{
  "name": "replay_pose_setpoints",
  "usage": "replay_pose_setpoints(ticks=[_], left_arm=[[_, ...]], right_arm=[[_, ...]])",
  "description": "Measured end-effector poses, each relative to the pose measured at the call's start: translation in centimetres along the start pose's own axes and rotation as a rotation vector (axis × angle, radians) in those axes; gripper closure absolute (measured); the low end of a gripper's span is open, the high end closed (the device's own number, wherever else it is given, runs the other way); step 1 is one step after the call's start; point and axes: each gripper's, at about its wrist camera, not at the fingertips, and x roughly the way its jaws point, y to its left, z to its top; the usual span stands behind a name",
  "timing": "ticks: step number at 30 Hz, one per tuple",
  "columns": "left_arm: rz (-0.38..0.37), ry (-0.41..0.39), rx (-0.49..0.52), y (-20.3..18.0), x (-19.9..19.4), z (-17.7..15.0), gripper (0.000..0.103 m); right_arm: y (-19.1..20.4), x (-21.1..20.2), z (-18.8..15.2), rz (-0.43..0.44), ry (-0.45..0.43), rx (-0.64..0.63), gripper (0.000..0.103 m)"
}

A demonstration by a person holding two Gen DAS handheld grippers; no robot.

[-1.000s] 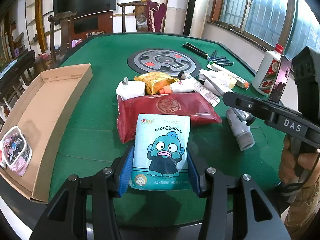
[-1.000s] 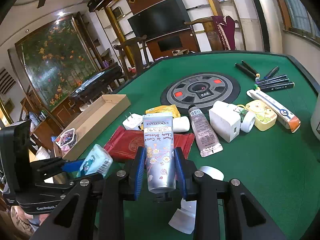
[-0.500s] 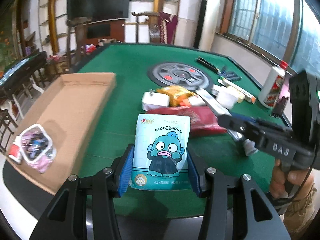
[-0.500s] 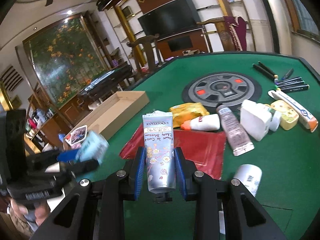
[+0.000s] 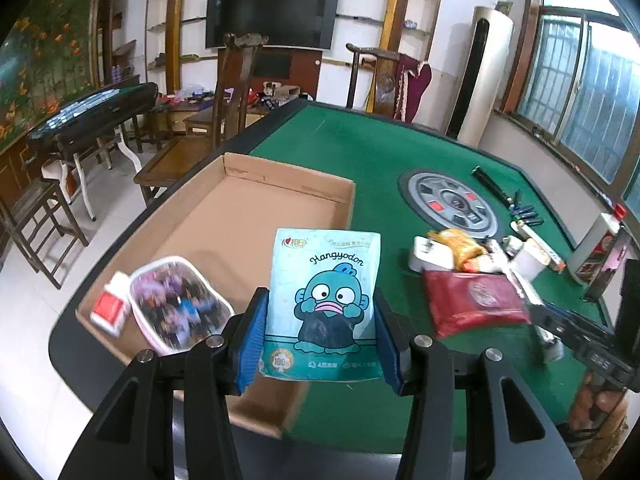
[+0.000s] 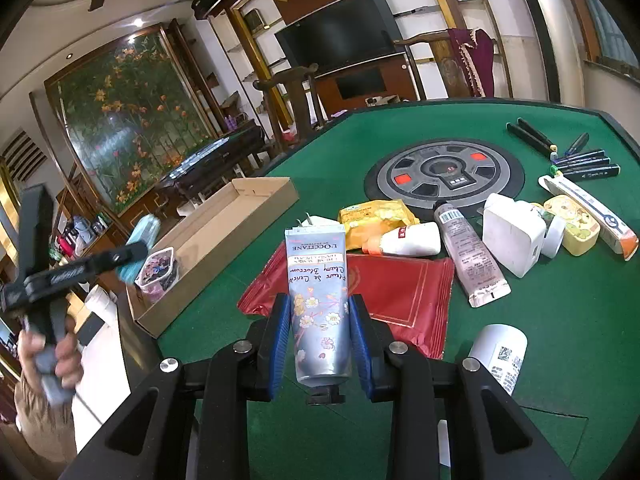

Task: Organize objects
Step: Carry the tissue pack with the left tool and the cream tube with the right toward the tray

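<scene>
Left tool (image 5: 320,332) grips tissue pack (image 5: 325,304); right tool (image 6: 320,344) grips tube (image 6: 318,300).

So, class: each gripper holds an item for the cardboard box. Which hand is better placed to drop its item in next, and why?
Left. The left gripper holds the tissue pack at the cardboard box. The right gripper holds the hand cream tube over the red packet, away from the box.

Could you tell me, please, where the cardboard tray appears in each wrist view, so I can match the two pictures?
Left wrist: the cardboard tray fills left of centre, behind the tissue pack held in the left tongs.
Right wrist: it lies at middle left, beyond the left tongs.
Shared landmark: the round grey panel in the green table.
</scene>
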Motion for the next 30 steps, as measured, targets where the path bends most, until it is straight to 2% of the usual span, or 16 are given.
replay_pose_setpoints(ticks=[2, 7, 12, 19, 27, 30], left_arm=[[0.039, 0.030, 0.000, 1.1, 1.8, 1.1, 0.055], [0.062, 0.099, -0.018, 2.3, 4.9, 1.8, 0.055], [0.055, 0.124, 0.036, 1.4, 5.6, 0.3, 0.055], [0.095, 0.172, 0.084, 1.7, 6.2, -1.3, 0.055], [0.096, 0.181, 0.132, 2.2, 5.0, -2.6, 0.055], [0.118, 0.203, 0.155, 2.5, 4.9, -3.2, 0.054]], right_arm=[[0.1, 0.0, -0.1, 0.000, 0.001, -0.004, 0.071], [-0.1, 0.2, -0.1, -0.003, 0.011, 0.003, 0.071], [0.3, 0.4, -0.1, 0.007, 0.019, -0.011, 0.071], [0.3, 0.5, -0.2, 0.009, 0.023, -0.009, 0.071], [0.4, 0.5, -0.2, 0.016, 0.023, -0.009, 0.071], [0.5, 0.6, -0.3, 0.021, 0.026, -0.010, 0.071]])
